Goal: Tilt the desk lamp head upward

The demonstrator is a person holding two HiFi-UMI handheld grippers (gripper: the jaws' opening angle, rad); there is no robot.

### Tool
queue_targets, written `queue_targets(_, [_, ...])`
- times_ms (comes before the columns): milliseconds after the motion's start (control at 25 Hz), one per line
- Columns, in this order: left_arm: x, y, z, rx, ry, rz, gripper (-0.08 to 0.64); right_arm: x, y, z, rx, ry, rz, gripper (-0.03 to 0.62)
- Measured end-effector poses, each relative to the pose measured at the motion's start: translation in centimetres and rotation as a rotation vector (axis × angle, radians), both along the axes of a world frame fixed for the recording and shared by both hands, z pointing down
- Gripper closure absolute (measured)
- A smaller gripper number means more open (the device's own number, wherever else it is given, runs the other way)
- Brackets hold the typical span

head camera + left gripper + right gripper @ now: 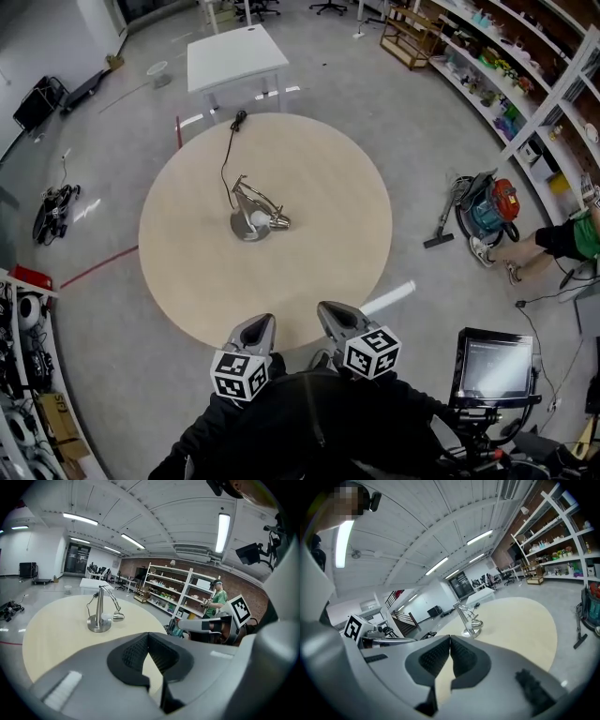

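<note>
Desk lamp (251, 220) is standing a little left of centre on the round tabletop (319, 178), with nothing touching it.
Its head (279, 223) is hanging low beside the base, close to the surface, and its black cord (226, 155) is trailing toward the far edge. The left hand-held gripper (255, 328) and the right hand-held gripper (333, 315) are hovering over the near edge, well apart from the lamp, each with its jaws pressed together on nothing.
</note>
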State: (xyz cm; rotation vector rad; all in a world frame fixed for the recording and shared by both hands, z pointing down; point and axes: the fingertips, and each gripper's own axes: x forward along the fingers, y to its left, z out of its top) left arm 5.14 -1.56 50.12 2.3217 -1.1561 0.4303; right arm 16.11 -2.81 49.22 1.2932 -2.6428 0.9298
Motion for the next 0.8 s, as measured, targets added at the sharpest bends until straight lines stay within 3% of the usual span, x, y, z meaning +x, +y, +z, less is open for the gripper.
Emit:
queue_targets(360, [-2.2, -5.4, -1.9, 0.035, 0.016, 0.044, 0.554, -1.5, -4.9, -1.3, 0.017, 0.027, 0.073, 0.588])
queue_targets(800, [-6.5, -9.7, 0.3, -0.018, 0.145, 0.085, 0.554, -4.1, -10.1, -1.1, 0.023, 0.165, 0.208, 0.588])
